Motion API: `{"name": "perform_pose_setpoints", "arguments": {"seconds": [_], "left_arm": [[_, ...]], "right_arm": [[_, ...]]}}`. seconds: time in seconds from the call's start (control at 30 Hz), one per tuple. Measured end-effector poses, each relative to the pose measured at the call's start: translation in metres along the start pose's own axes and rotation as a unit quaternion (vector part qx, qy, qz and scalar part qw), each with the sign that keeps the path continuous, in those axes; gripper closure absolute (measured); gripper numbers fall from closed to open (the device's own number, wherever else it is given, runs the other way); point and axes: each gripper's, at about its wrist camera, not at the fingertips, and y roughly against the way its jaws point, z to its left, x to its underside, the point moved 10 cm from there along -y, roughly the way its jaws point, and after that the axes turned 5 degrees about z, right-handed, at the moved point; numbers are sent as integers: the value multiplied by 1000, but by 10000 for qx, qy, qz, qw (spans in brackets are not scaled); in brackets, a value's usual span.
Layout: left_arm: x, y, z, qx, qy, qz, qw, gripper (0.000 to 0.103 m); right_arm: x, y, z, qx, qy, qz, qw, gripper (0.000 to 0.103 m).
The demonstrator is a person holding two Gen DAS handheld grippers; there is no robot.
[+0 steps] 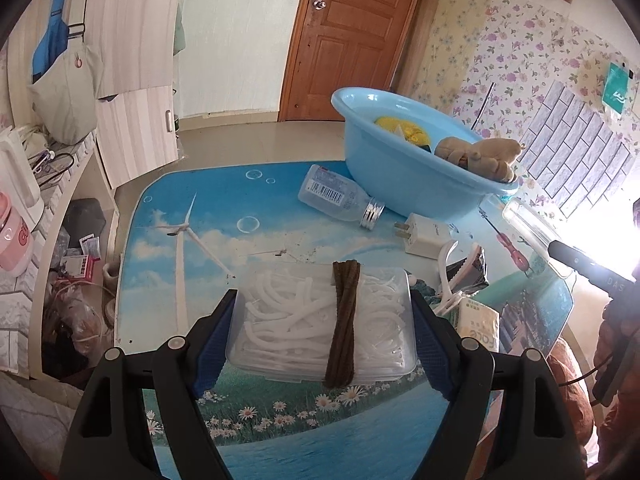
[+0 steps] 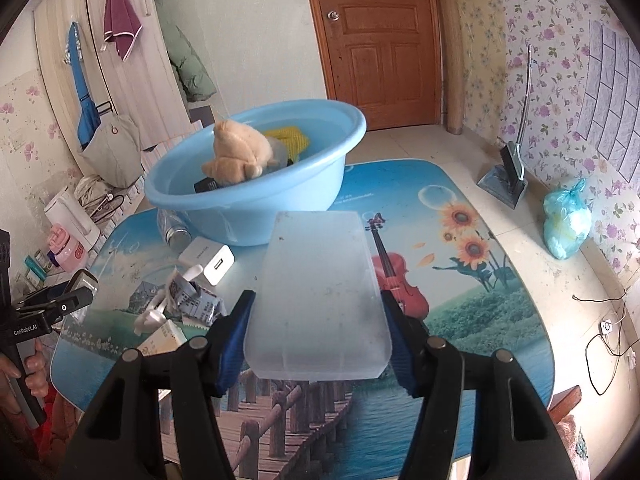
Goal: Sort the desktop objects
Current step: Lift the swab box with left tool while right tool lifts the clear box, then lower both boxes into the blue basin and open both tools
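Blue pads on the left gripper (image 1: 322,344) press on both short ends of 1 clear box (image 1: 320,320), so the jaws stand wide and hold it. The box is full of white picks, and 1 brown band (image 1: 343,324) wraps around its middle. Its long side runs straight across, from one pad to the other. It looks lifted a little off the table (image 1: 168,216).

Next, going right, 1 empty bottle (image 1: 340,198) lies on its side, 1 white plug (image 1: 424,236) sits just beside it, and 1 white clip (image 1: 452,268) lies near 1 pack of tissues (image 1: 478,324).

Behind them stands 1 blue tub (image 1: 400,184). It has 1 brown soft toy (image 2: 236,156) and 1 yellow thing (image 2: 290,138) in it, plus something dark I cannot make out.

On the right, the right gripper (image 2: 318,338) has 1 cloudy plastic case (image 2: 318,300) between its pads. The jaws are closing, and the pads seem to touch both long sides. The case points away from the hand, straight at the tub.

The tub is up ahead of both grippers. From the left gripper it sits ahead and to the right. From the right gripper it sits ahead and a bit to the left. I think the right hand is nearer, so its case can go in first.
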Motion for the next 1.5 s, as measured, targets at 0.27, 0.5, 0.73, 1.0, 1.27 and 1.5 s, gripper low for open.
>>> {"name": "perform_pose_setpoints", "arguments": {"seconds": [0.27,0.5,0.73,1.0,1.27,1.5], "left_arm": [[-18,17,-5,34,-48,-185,9998,23],[-36,29,-18,262,-55,-354,9990,23],[-55,33,-43,463,-288,-449,9975,23],[-93,27,-73,632,-583,-621,9944,23],[-128,-12,-107,768,-926,-480,9916,23],[-150,-53,-126,937,-1196,-243,9881,22]], "right_arm": [[-19,24,-17,191,-112,-345,9992,44],[-40,60,-26,259,-217,-785,9963,44],[-68,82,0,79,35,-1203,9927,44],[-82,65,25,-258,192,-1192,9924,44],[-101,36,41,-458,375,-1069,9925,44],[-117,4,35,-468,386,-896,9941,44]]}}
